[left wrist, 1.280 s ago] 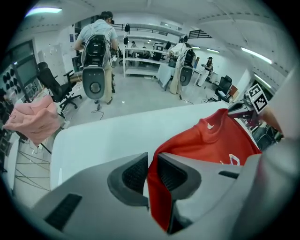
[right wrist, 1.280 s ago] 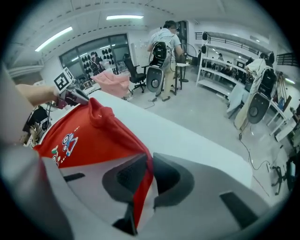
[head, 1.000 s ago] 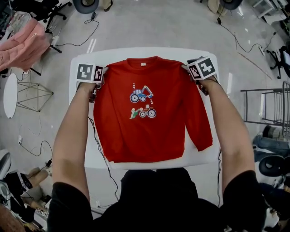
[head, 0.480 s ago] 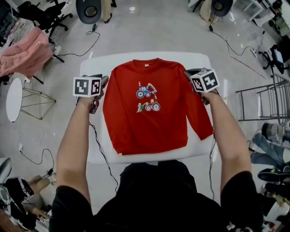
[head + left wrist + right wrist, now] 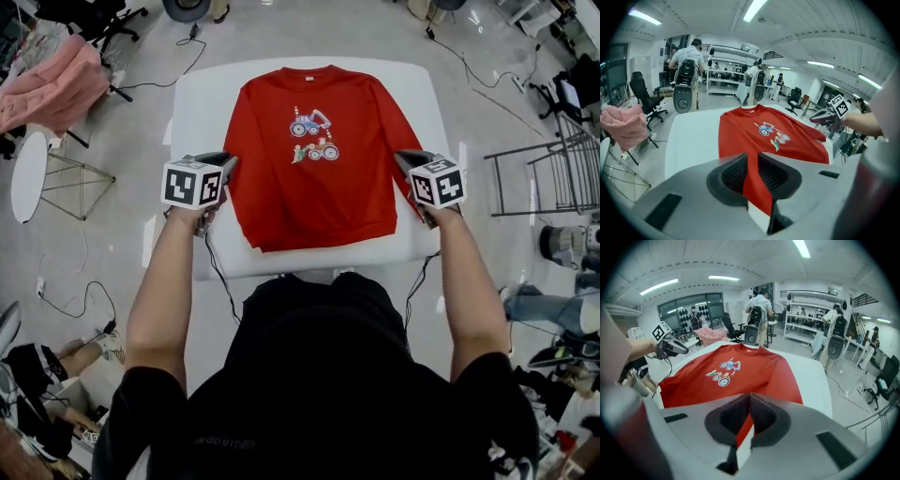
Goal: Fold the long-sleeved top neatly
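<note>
The red long-sleeved top (image 5: 314,178) with a digger print lies flat, front up, on the white table (image 5: 202,103), collar at the far end. My left gripper (image 5: 225,161) hovers just off the top's left side near the hem. Its jaws (image 5: 753,155) have just been closing but still stand apart, with nothing between them. My right gripper (image 5: 405,159) is above the right sleeve's lower end, jaws (image 5: 749,395) shut and empty. The top (image 5: 754,136) (image 5: 731,376) shows beyond both sets of jaws. Each gripper view also catches the other gripper (image 5: 825,118) (image 5: 670,347).
A pink garment (image 5: 52,84) hangs on a chair at far left beside a small round white table (image 5: 28,176). Cables trail across the floor. A metal rack (image 5: 553,169) stands at right. People with backpacks (image 5: 686,65) stand behind the table.
Both grippers have left the top's shoulders and drawn back along its sides to the hem end. The right jaws have shut and the top lies flat and still.
</note>
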